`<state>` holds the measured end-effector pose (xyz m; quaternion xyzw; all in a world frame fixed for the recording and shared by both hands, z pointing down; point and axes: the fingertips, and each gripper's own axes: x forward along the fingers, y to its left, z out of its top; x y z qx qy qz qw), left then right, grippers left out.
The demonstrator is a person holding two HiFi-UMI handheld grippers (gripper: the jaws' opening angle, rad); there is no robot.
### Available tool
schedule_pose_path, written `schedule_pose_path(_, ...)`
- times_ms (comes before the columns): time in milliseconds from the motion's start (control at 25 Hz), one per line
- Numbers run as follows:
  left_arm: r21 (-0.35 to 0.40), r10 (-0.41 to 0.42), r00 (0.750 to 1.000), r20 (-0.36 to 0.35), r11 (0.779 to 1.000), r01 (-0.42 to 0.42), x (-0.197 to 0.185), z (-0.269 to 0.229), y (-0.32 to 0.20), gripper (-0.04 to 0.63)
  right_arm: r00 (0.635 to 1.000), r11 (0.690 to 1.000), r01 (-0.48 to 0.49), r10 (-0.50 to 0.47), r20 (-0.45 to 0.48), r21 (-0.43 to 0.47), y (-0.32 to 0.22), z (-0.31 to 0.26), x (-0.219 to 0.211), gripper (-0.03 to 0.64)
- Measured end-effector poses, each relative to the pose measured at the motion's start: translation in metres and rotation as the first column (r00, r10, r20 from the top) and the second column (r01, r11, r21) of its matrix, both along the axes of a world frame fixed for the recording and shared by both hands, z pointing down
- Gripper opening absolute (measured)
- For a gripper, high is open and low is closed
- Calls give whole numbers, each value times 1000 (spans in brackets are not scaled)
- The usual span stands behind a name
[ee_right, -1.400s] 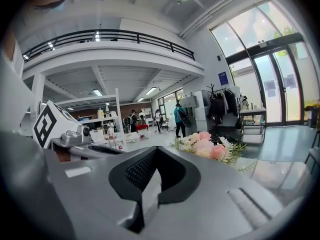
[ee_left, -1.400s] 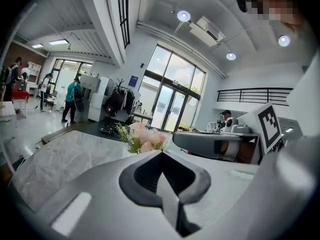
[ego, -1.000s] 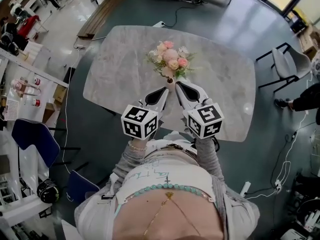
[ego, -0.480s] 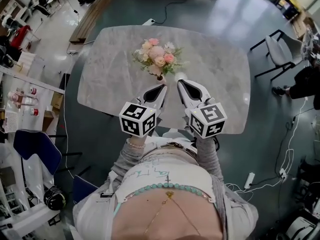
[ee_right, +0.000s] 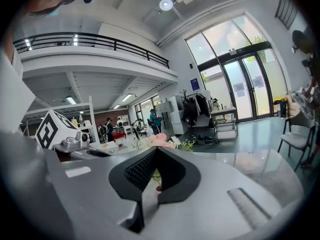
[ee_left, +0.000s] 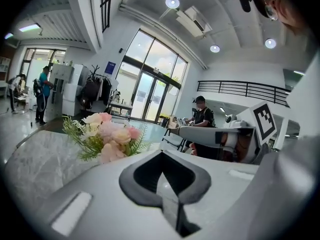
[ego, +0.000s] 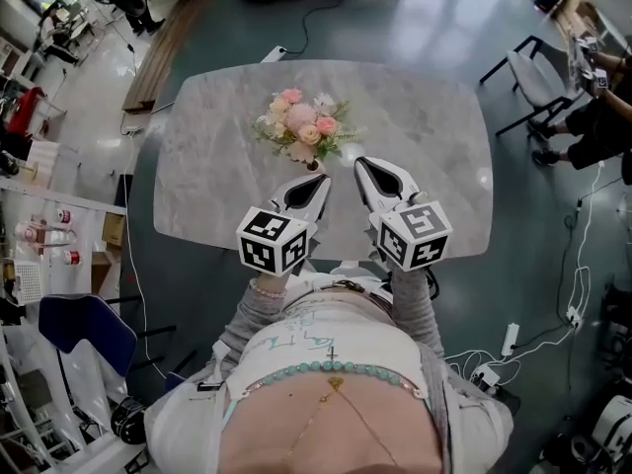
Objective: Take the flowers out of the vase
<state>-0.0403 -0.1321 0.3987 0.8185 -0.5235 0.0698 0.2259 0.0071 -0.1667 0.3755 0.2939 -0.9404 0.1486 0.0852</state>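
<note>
Flowers: 1 bunch, 1 vase | L gripper, R gripper: jaws closed, empty

Bright, even daylight. Source: tall glass window wall, plus round white ceiling lamps. Glossy dark teal floor carries pale glare patches. Grey marble-look tabletop evenly lit edge to edge, shadows soft. Strong fisheye bend in all views; gripper views black at corners. Pink-and-cream flower bunch sharp; nearest foreground soft.
</note>
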Motion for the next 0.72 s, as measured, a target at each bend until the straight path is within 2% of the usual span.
schedule_pose_path(520,-15,152,988,-10,988,-152,-46,1,-10,0,986,986,-165,165,13,-11,-18,-5,-26,26)
schedule_pose_path(720,-14,214,977,17,977,-214,-63,5,-14,0,971,971,-240,240,-10,-15,-25,-3,-25,26)
